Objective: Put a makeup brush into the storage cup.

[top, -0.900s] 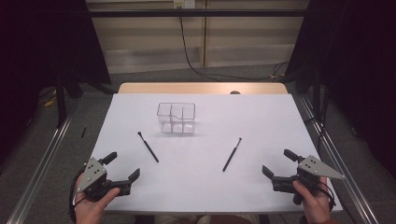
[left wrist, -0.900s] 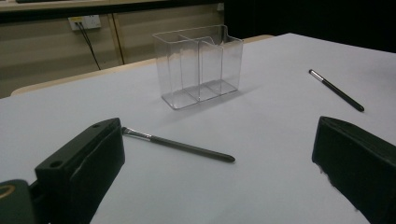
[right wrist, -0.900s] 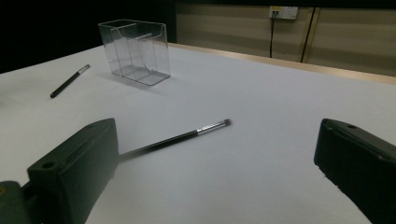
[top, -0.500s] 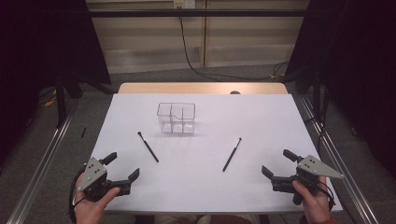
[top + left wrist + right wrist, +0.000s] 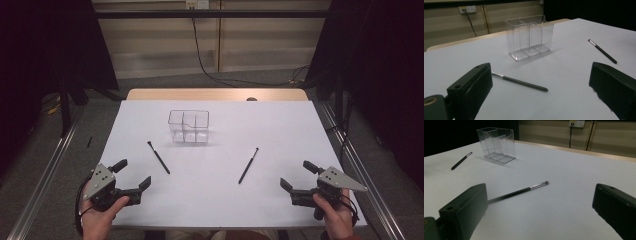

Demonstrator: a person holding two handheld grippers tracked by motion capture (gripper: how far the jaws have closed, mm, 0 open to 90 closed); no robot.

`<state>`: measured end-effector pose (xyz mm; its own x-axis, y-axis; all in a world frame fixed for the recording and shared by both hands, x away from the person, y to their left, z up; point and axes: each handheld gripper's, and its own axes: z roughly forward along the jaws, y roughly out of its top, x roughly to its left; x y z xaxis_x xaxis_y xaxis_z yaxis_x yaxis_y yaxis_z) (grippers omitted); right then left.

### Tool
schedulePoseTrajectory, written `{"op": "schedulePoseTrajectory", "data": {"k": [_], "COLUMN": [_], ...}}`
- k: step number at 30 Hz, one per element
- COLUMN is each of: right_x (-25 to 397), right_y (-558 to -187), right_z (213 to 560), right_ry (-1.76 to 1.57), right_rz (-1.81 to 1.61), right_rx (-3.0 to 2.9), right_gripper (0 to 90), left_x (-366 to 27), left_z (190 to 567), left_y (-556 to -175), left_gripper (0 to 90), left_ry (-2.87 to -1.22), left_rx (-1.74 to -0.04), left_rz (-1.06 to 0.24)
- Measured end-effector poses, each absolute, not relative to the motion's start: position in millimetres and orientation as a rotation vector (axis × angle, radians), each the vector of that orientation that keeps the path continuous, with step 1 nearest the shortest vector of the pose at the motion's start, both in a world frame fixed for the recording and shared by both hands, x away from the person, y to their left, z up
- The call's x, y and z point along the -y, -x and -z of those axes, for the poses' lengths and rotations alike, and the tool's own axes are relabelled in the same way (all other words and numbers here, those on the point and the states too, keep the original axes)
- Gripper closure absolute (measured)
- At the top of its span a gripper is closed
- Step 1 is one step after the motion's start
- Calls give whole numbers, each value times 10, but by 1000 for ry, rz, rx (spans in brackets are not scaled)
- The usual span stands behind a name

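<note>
Both the left gripper [image 5: 135, 175] and right gripper [image 5: 296, 176] are being held with jaws wide apart (nothing gripped) near the table's [image 5: 300, 130] front edge. Two pens are lying flat: left pen [image 5: 158, 157], right pen [image 5: 248, 165], each just ahead, with the clear organizer [image 5: 188, 126] sitting farther back.

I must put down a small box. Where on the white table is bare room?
Bare: between the left brush and right brush, between the grippers, and right of the clear organizer up to the table edge. Busiest around the organizer.
</note>
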<state>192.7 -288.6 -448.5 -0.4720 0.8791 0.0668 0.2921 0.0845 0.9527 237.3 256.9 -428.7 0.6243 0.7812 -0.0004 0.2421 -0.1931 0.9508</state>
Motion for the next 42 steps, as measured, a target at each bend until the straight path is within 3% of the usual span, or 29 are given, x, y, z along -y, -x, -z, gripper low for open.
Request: {"op": "schedulePoseTrajectory", "data": {"k": [42], "right_x": [2838], "right_y": [-1948], "right_z": [4504], "right_ry": [-1133], "right_rz": [-1356], "right_rx": [-1881], "right_gripper": [0], "left_x": [-2400], "left_z": [4029], "left_y": [-3195], "left_gripper": [44], "left_ry": [-1868], "left_rx": [-916], "left_rz": [-578]}}
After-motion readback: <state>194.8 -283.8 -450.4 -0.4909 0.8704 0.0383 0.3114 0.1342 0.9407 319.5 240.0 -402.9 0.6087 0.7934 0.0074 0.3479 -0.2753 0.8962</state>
